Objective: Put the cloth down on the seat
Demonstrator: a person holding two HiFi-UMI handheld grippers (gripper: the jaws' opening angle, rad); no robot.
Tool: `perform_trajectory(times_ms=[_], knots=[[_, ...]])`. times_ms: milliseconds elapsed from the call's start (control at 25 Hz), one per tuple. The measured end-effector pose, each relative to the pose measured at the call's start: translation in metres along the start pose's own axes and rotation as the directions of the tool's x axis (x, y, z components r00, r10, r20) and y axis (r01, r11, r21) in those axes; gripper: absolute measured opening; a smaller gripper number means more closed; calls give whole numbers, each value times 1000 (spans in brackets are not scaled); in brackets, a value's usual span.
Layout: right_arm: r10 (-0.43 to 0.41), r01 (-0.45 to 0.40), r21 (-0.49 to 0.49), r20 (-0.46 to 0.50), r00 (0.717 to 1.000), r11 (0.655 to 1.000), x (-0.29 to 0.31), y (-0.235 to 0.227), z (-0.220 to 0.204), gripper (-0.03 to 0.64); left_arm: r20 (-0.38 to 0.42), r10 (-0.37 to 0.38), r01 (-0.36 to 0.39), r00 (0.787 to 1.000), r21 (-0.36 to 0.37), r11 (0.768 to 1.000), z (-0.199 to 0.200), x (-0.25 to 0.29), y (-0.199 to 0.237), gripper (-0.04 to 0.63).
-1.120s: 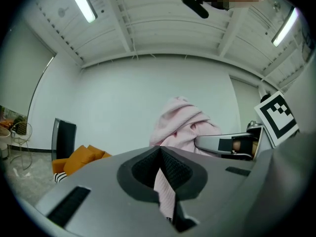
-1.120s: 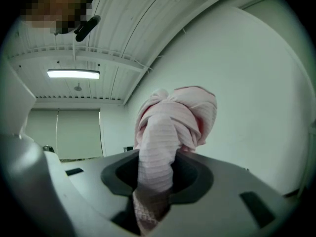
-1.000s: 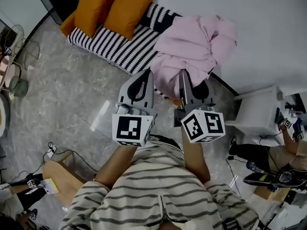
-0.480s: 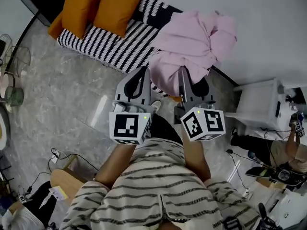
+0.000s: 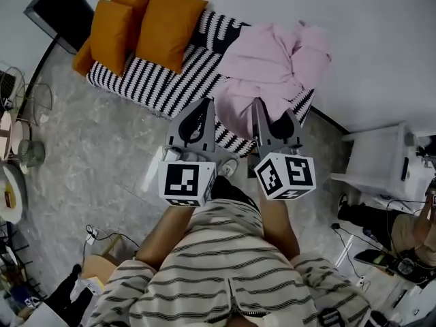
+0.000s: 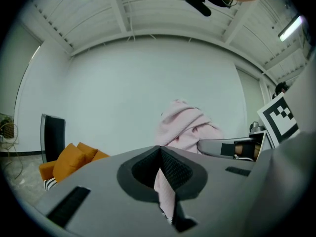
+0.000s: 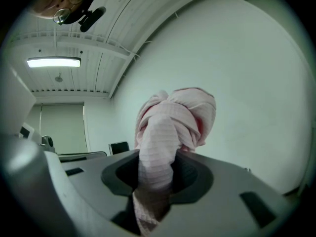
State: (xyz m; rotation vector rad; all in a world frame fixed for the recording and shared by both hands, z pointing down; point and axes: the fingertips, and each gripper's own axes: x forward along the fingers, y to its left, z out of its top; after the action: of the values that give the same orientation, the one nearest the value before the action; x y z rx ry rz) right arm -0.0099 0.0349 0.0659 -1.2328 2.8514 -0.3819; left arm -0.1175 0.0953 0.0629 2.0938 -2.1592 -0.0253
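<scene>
Pink cloth clamped in left tongs and right tongs.
Both held level, side by side, forearms forward; cloth bunched over striped seat, end away from orange cushions.

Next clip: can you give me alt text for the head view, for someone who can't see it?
Seen from above, a person in a striped shirt grips a bunched pink cloth with the left tongs and right tongs, holding it over one end of a black-and-white striped sofa. Orange cushions sit at the sofa's other end.
</scene>
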Motion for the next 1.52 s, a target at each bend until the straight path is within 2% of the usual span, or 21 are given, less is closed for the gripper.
perform_trajectory(times_ms=[440, 680, 920, 1520], knots=[[5, -4, 22, -26, 1000, 1000, 63, -43, -1, 156, -29, -14, 15, 999, 23, 1000, -6, 86, 3, 3], [6, -5, 34, -19, 1000, 999, 82, -61, -2, 156, -23, -19, 20, 1000, 52, 998, -7, 114, -1, 3], [-30, 31, 43, -31, 999, 999, 103, -74, -8, 156, -34, -47, 49, 998, 56, 997, -11, 142, 6, 3], [-161, 174, 86, -140, 977, 981, 151, -100, -55, 156, -152, -148, 153, 977, 20, 988, -47, 200, 39, 3]])
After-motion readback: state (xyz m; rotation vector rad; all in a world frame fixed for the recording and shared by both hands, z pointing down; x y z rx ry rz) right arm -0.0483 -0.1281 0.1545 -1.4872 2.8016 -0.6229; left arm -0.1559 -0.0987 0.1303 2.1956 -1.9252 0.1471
